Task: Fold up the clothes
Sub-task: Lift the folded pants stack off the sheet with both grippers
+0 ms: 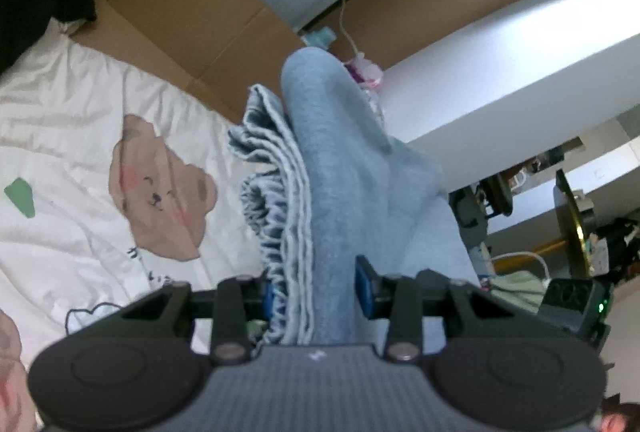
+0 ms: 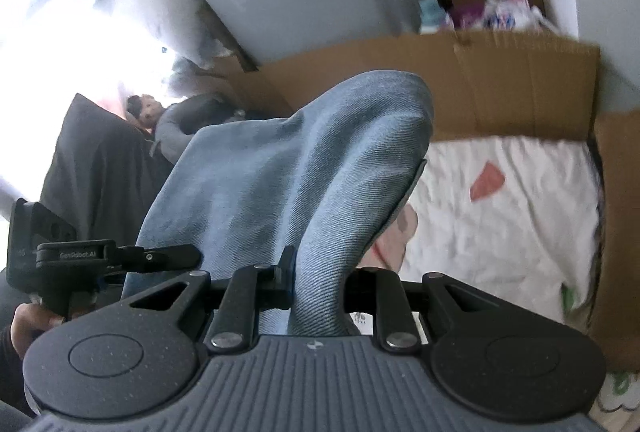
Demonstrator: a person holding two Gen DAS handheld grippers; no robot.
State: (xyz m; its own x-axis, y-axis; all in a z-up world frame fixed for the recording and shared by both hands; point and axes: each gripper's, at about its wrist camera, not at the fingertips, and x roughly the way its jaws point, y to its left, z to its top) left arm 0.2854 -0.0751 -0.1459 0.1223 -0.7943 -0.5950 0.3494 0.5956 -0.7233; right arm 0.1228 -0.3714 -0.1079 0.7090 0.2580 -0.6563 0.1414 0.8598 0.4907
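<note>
Right gripper (image 2: 316,292) clamping blue garment (image 2: 304,168), bedsheet (image 2: 500,232) beneath

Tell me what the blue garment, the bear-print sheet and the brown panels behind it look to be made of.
Blue garment: likely cotton twill or light denim, matte; diagonal weave shows, and its gathered band looks elasticated.
Bear-print sheet: thin woven fabric, probably cotton; fine creases.
Brown panels: corrugated cardboard, dull; fold lines.

The garment (image 1: 340,192) rises up the middle of the left wrist frame, pinched between the left gripper (image 1: 316,296) pads at the bottom – the bedsheet (image 1: 80,136) spreads lower left, cardboard (image 1: 192,12) behind it; in the right wrist frame the right gripper (image 2: 320,288) grips it bottom centre – sheet at right
</note>
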